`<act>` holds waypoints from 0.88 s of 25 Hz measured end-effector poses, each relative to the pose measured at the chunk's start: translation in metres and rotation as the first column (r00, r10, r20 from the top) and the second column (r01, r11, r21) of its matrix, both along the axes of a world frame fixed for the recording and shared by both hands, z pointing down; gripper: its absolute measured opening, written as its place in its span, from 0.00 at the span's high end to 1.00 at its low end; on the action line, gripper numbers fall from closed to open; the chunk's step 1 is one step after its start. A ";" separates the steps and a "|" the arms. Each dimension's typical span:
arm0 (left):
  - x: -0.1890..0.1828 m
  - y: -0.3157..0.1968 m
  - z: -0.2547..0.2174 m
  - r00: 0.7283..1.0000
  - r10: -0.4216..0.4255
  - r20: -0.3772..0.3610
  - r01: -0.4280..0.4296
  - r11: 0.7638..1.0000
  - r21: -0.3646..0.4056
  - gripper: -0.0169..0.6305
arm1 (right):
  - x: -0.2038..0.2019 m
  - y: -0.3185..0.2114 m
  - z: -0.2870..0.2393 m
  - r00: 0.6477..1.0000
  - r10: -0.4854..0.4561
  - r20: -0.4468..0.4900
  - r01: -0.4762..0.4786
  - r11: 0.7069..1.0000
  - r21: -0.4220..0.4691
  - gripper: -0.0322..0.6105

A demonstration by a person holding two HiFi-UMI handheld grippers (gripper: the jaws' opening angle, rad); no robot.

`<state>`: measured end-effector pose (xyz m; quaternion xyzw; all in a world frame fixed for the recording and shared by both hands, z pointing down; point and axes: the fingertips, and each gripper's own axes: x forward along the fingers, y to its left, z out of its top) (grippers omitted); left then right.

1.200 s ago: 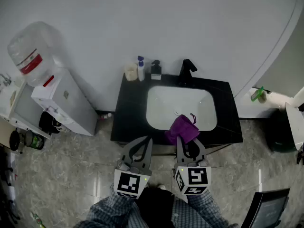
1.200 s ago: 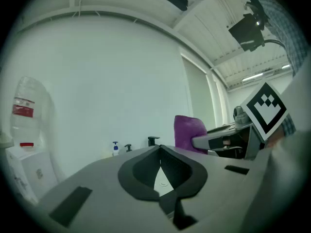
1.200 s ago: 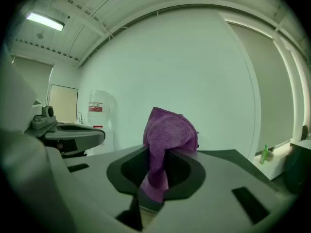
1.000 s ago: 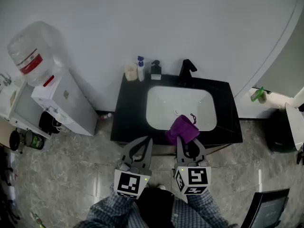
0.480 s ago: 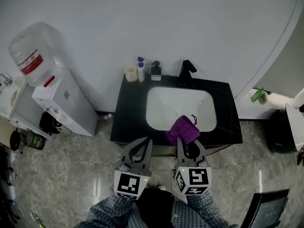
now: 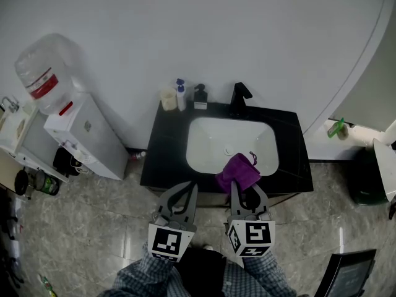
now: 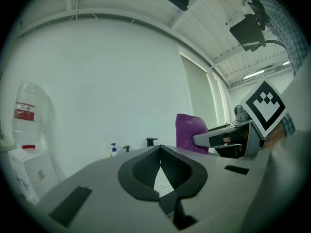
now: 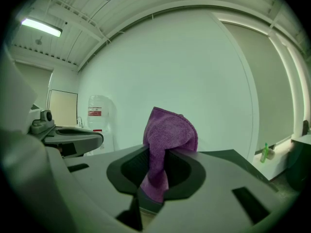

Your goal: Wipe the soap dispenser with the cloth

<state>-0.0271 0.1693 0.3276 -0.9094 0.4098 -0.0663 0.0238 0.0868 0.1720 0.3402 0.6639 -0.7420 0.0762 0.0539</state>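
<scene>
The soap dispenser (image 6: 200,96), a small bottle with a black pump, stands at the back of the black vanity top (image 6: 162,147), left of the black faucet (image 6: 239,99). In the left gripper view the dispenser (image 7: 126,149) is tiny and far off. My right gripper (image 6: 239,185) hangs in front of the vanity, shut on a purple cloth (image 6: 238,172) that bunches up above its jaws. The cloth (image 8: 167,135) fills the middle of the right gripper view. My left gripper (image 6: 188,187) is level beside it, shut with nothing in it. Both are well short of the dispenser.
A blue-topped spray bottle (image 6: 180,94) and a beige cup (image 6: 167,99) stand left of the dispenser. The white basin (image 6: 230,142) fills the vanity's middle. A water cooler with its bottle (image 6: 43,73) stands at the left, a green bottle (image 6: 336,127) on a ledge at the right.
The head view has shifted a little, so the vanity sits slightly higher and further left in it. Both grippers hold their pose and the cloth stays in the right one.
</scene>
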 end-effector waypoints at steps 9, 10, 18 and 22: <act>0.016 0.003 -0.003 0.999 -0.040 -0.013 0.040 0.999 0.018 0.97 | 0.019 0.002 0.001 1.000 -0.029 0.001 0.029 1.000 0.005 0.83; 0.016 0.001 -0.003 0.999 -0.042 -0.016 0.043 0.999 0.021 0.97 | 0.020 0.000 0.002 0.999 -0.032 0.001 0.032 0.999 0.004 0.83; 0.017 -0.045 0.005 0.999 -0.047 -0.025 0.048 0.999 0.024 0.97 | 0.021 -0.039 0.011 0.999 -0.032 0.001 0.032 0.999 0.000 0.83; 0.019 -0.090 0.013 0.999 -0.040 -0.029 0.040 0.999 0.011 0.97 | 0.023 -0.079 0.018 1.000 -0.022 -0.005 0.022 1.000 -0.013 0.83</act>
